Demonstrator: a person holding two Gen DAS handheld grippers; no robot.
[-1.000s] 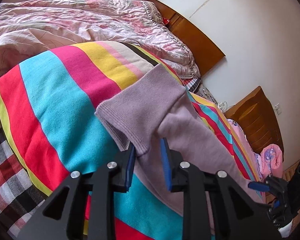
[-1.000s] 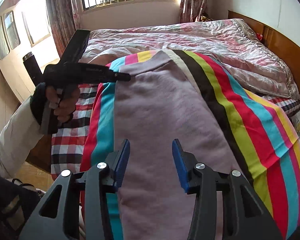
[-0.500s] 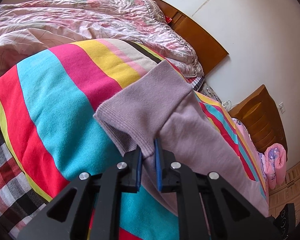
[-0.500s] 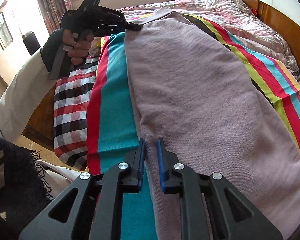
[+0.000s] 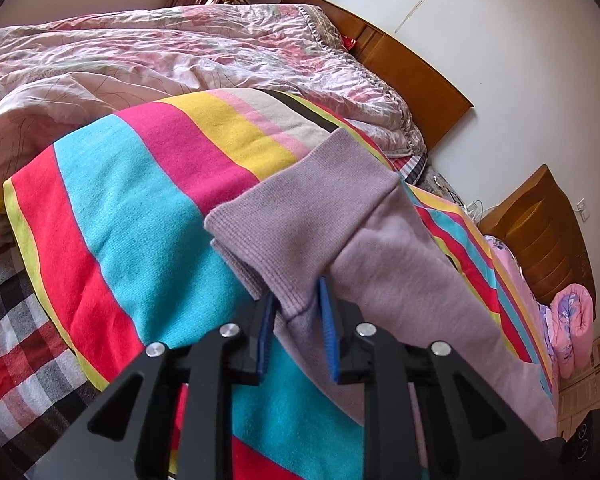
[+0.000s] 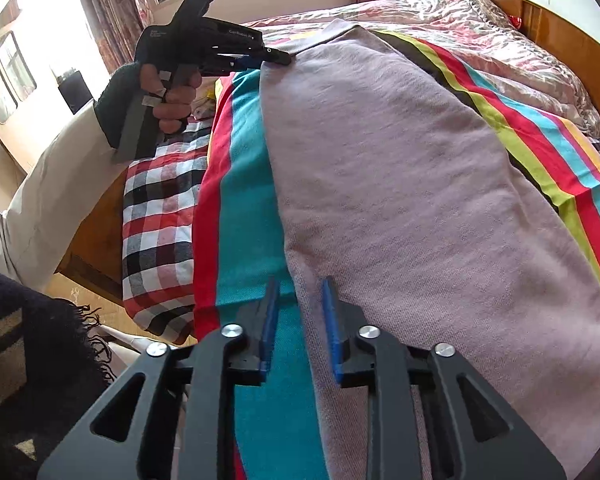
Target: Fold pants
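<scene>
1. Lilac pants [image 6: 400,184] spread lengthwise on a striped blanket [image 5: 132,216] over the bed, one end near each gripper.
2. Left gripper [image 5: 298,300] at the ribbed cuff [image 5: 300,216] — jaws opening, a narrow gap, the cuff's lower corner hanging down between the blue pads [image 5: 327,320] but not visibly pinched.
3. Seen from the right wrist: same left gripper [image 6: 274,58] in a hand [image 6: 172,96], tips touching the far edge of the pants.
4. Right gripper [image 6: 300,304] low over the near end — jaws opening, narrow gap, straddling the left edge of the pants; fabric edge between the pads, teal stripe under the left one, no clear squeeze.
5. Behind: pink quilt [image 5: 180,60], wooden headboard [image 5: 412,80]; plaid sheet [image 6: 160,220] beside the blanket.
</scene>
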